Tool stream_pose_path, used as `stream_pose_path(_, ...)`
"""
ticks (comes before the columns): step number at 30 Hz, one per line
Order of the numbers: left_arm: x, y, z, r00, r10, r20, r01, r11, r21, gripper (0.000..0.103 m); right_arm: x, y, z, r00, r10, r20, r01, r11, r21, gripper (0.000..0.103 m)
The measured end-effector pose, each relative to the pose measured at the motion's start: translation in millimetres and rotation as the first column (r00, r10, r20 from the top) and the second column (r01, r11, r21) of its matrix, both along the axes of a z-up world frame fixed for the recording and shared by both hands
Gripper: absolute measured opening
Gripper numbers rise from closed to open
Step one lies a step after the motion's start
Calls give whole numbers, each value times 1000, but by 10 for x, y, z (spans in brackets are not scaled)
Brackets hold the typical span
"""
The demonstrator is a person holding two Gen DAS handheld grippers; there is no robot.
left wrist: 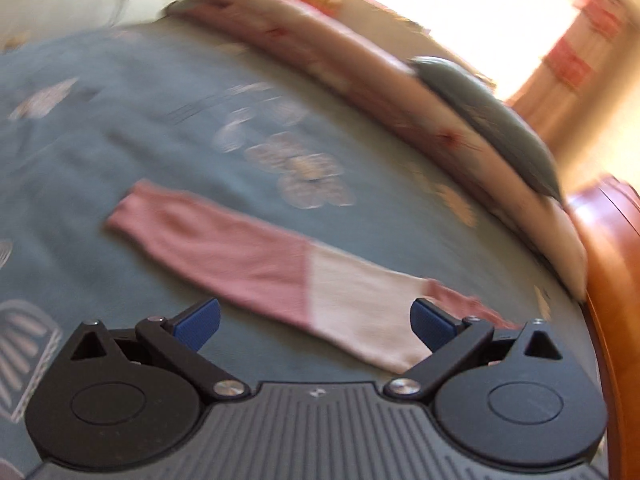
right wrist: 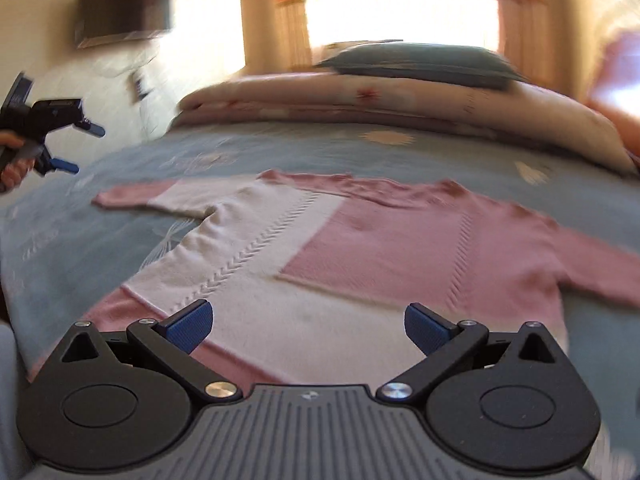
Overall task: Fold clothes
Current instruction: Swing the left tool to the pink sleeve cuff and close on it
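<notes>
R gripper (right wrist: 308,326): jaws spread wide, nothing between them, poised above the near hem of the sweater (right wrist: 360,248). Sweater: pink/cream knit, lies flat on the blue bedspread (right wrist: 400,152), neck toward 12 o'clock, sleeves out toward 10 and 3 o'clock.

L gripper (left wrist: 316,322): jaws also wide apart, empty, just above one sleeve (left wrist: 256,256), which runs from 4 to 10 o'clock in the L wrist view. In the R wrist view it sits at 9 o'clock, held in a hand (right wrist: 14,168), off the bed edge.

Far: folded quilt (right wrist: 400,100) w/ grey pillow (right wrist: 420,62) on top at 12 o'clock; bright window behind. Both views motion-blurred.
</notes>
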State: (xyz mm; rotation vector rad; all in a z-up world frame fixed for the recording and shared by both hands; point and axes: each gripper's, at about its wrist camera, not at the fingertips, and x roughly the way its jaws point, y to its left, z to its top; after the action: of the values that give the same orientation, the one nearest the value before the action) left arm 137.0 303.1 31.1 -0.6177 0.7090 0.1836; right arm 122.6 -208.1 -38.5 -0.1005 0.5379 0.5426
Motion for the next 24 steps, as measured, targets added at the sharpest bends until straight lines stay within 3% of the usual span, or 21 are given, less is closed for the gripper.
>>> stream_pose_path(3, -8, 227, -188, 994, 103, -18, -104, 993, -54, 100, 183, 156, -74, 991, 114, 65, -109, 991, -81, 103)
stream_pose_path(5, -4, 307, -258, 987, 163, -5, -163, 983, -81, 100, 262, 166, -191, 984, 161, 72, -156, 986, -66, 103)
stream_pose_path(8, 70, 393, -345, 975, 222, 21, -220, 972, -84, 100, 332, 28, -379, 983, 182, -37, -181, 983, 12, 103)
stream_pose_path(11, 191, 469, -475, 965, 261, 32, -258, 962, -86, 97, 303, -70, -436, 984, 163, -75, -161, 986, 34, 103)
stream_pose_path(12, 229, 499, -539, 964, 265, 19, -262, 960, -95, 93, 302, -86, -416, 984, 162, -75, -158, 986, 56, 103)
stream_pose_path(14, 307, 560, -676, 965, 263, -16, -263, 958, -116, 70, 312, -139, -374, 982, 167, -87, -156, 979, 128, 103)
stream_pose_path(15, 333, 590, -730, 965, 262, -29, -263, 957, -122, 67, 320, -168, -355, 981, 170, -98, -153, 974, 164, 103)
stream_pose_path(21, 336, 756, -965, 956, 293, -21, -293, 940, -174, 65, 466, -239, 47, 983, 148, -111, -109, 949, 296, 103)
stream_pose_path(24, 329, 787, -1024, 952, 306, 16, -298, 936, -188, 65, 603, -251, 379, 982, 187, -36, -161, 914, 373, 103)
